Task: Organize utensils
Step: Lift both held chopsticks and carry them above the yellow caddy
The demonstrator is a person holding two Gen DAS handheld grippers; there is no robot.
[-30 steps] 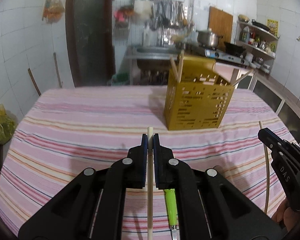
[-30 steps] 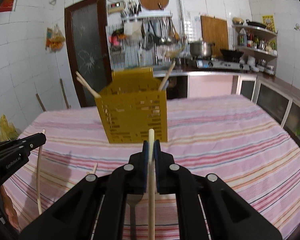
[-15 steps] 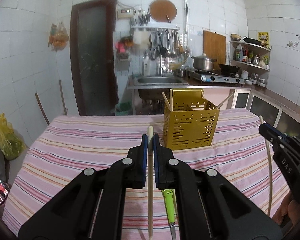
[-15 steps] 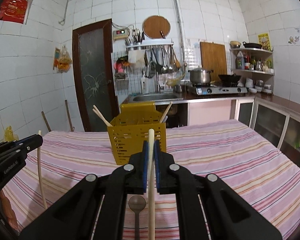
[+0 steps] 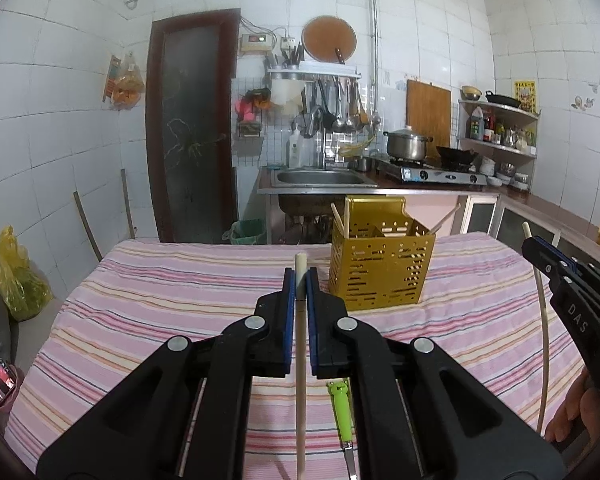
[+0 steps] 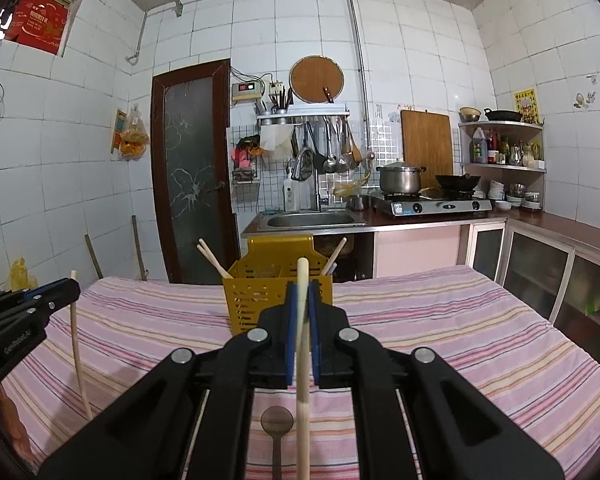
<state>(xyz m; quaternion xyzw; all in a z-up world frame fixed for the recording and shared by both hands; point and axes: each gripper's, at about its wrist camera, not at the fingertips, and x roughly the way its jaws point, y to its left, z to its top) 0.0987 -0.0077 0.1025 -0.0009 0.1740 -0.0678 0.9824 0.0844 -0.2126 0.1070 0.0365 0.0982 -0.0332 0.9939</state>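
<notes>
A yellow perforated utensil holder (image 5: 381,270) stands on the striped table, with several chopsticks leaning in it; it also shows in the right wrist view (image 6: 277,298). My left gripper (image 5: 300,280) is shut on a pale wooden chopstick (image 5: 300,384), held above the table short of the holder. My right gripper (image 6: 303,294) is shut on another wooden chopstick (image 6: 303,360), also short of the holder. Each gripper shows at the edge of the other's view, with its chopstick hanging down.
A green-handled utensil (image 5: 341,408) lies on the pink striped tablecloth (image 5: 160,300) under the left gripper. A dark spoon (image 6: 276,428) lies under the right gripper. Sink, stove and shelves stand behind the table.
Both grippers have lifted and pulled back from the holder, which now looks smaller and farther. Both stay shut on their chopsticks.
</notes>
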